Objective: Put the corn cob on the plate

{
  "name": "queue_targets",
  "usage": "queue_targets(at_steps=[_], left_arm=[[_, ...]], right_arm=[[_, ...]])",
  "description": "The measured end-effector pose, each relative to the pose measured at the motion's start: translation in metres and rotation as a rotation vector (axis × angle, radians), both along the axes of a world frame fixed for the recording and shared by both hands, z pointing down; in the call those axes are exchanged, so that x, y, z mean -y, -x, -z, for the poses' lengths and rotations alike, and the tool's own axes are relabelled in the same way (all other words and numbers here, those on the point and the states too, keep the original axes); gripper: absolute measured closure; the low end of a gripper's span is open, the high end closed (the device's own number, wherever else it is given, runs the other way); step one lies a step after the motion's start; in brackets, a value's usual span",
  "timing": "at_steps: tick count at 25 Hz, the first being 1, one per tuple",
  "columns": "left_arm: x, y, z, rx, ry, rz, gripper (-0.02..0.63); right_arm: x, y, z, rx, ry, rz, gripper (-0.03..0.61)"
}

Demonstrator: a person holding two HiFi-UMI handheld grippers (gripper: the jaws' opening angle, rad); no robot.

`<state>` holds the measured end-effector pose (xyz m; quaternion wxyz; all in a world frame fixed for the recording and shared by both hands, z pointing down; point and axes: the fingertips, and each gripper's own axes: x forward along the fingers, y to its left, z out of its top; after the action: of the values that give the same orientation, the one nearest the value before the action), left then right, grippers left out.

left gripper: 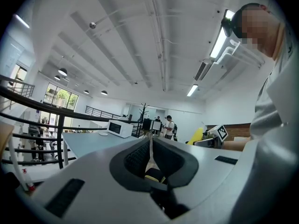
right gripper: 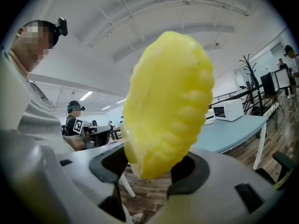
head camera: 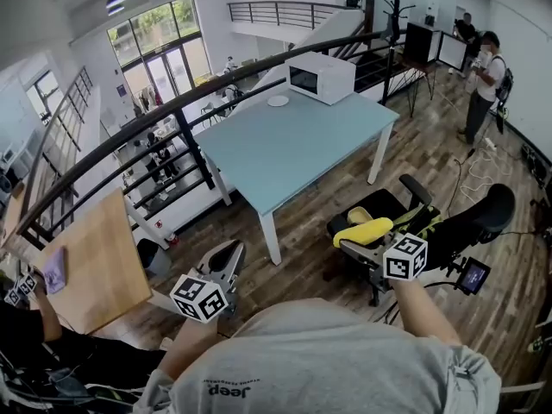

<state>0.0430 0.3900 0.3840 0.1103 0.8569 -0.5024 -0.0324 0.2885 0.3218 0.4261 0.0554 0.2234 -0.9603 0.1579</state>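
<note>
A yellow corn cob sits crosswise in my right gripper, which is shut on it above a black chair. In the right gripper view the cob fills the middle and hides the fingertips. A small white plate lies on the far end of the light-blue table, next to a white microwave; the plate is far ahead of both grippers. My left gripper is held level at the lower left, shut with nothing in it; its view shows the jaws meeting and the cob off to the right.
A black office chair stands under the right gripper. A wooden table is at the left, with another person's hand and gripper beside it. A dark railing runs behind the blue table. People stand at the far right.
</note>
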Motion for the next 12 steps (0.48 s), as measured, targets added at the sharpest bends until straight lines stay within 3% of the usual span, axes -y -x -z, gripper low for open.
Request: queue_targets(at_steps=[6, 12], left_arm=[[0.008, -0.008, -0.006, -0.004, 0.014, -0.005, 0.577], [0.03, 0.006, -0.014, -0.029, 0.029, -0.018, 0.577]], right_arm=[[0.006, -0.004, -0.008, -0.006, 0.013, 0.012, 0.314], [0.023, 0.008, -0.006, -0.017, 0.008, 0.0, 0.314]])
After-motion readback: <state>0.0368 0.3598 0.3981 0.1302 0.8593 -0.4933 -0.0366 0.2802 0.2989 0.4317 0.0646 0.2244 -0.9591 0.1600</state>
